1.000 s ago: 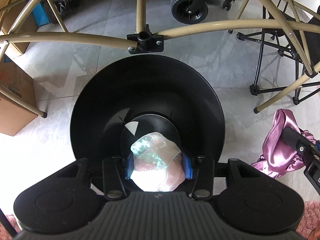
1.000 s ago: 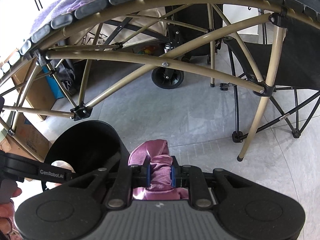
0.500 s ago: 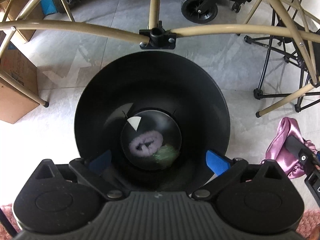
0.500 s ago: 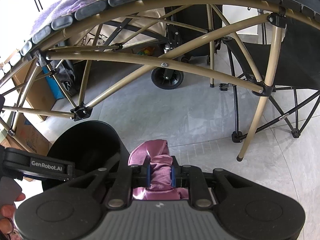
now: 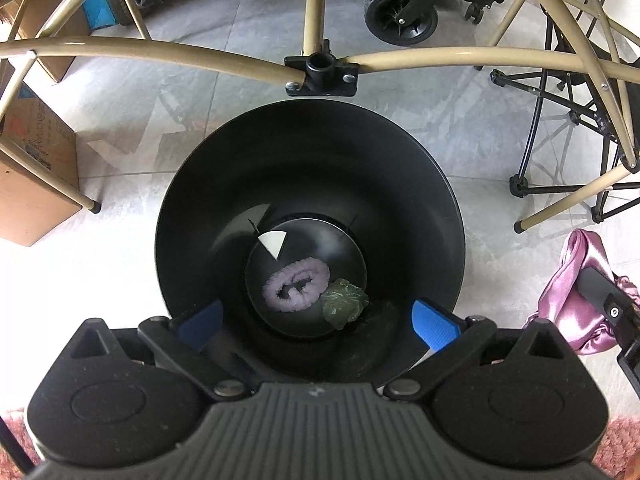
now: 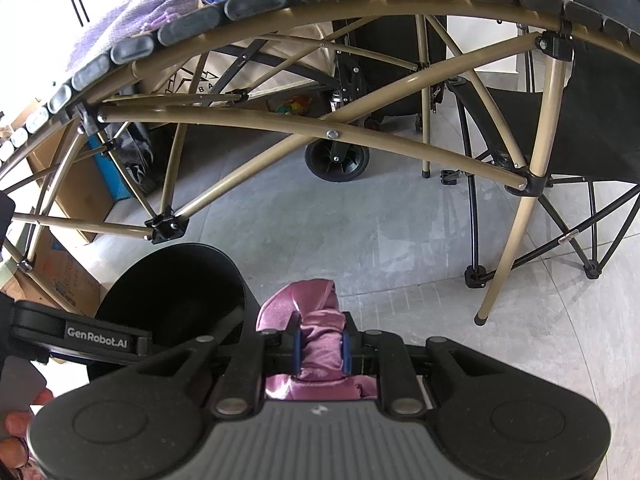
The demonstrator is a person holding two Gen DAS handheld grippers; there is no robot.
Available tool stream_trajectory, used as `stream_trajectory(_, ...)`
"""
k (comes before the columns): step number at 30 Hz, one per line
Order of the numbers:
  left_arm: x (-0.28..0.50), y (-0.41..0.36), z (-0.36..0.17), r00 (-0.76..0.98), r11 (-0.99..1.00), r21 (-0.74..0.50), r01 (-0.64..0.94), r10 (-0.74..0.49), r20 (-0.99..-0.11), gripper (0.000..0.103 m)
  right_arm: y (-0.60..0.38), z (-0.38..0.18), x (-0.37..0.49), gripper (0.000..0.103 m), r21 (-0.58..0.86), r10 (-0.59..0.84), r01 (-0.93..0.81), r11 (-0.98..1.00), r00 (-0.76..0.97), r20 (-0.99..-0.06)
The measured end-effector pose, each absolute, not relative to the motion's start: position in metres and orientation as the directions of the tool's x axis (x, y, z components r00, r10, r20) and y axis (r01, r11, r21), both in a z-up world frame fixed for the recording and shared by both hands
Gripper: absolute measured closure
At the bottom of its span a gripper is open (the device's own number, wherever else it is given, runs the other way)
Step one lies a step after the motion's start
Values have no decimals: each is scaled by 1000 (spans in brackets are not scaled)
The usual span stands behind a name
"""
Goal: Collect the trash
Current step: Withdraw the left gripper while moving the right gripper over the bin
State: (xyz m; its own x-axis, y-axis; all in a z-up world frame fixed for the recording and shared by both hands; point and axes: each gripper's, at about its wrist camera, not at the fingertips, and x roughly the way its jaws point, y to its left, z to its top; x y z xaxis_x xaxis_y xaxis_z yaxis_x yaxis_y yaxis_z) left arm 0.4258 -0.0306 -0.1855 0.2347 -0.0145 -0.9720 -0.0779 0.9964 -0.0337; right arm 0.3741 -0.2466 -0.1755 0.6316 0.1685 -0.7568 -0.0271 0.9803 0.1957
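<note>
We see one black bin [image 5: 310,184] standing on the grey tiled floor [image 5: 460,120], and we look straight down into it from the left wrist view. Our left gripper [image 5: 316,322] hangs over the bin's near rim with its two blue-padded fingers [image 5: 434,322] spread wide apart, one to each side of the opening, and nothing is between them. At the bottom of the bin we count two pieces of trash lying side by side and touching: one fuzzy lilac ring [image 5: 296,286] and one crumpled green wad [image 5: 345,302] just to its right. One white wedge-shaped patch [image 5: 273,242] shows on the bin's floor behind the ring; we cannot tell what it is. Our right gripper [image 6: 321,348] is clamped tight on one pink satin cloth [image 6: 316,322], whose folds bulge above and below the two blue pads, and it holds this just beside the bin [image 6: 172,288], to the bin's right and outside it. The same cloth [image 5: 576,288] shows at the right edge of the left wrist view, clear of the bin's rim. Behind the bin runs a frame of tan tubes [image 5: 420,56]. We count one cardboard box [image 5: 36,176] at the left, one black wheel [image 5: 402,8] further back, and one black folding chair [image 6: 580,120] to the right.
</note>
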Motion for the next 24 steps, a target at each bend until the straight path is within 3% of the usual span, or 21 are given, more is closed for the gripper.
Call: stream_trajectory(24,391,40,-149,353,990,-54,-133,-4,-935,0,-166,-121,368,86,187,278,-205,961,693,-666)
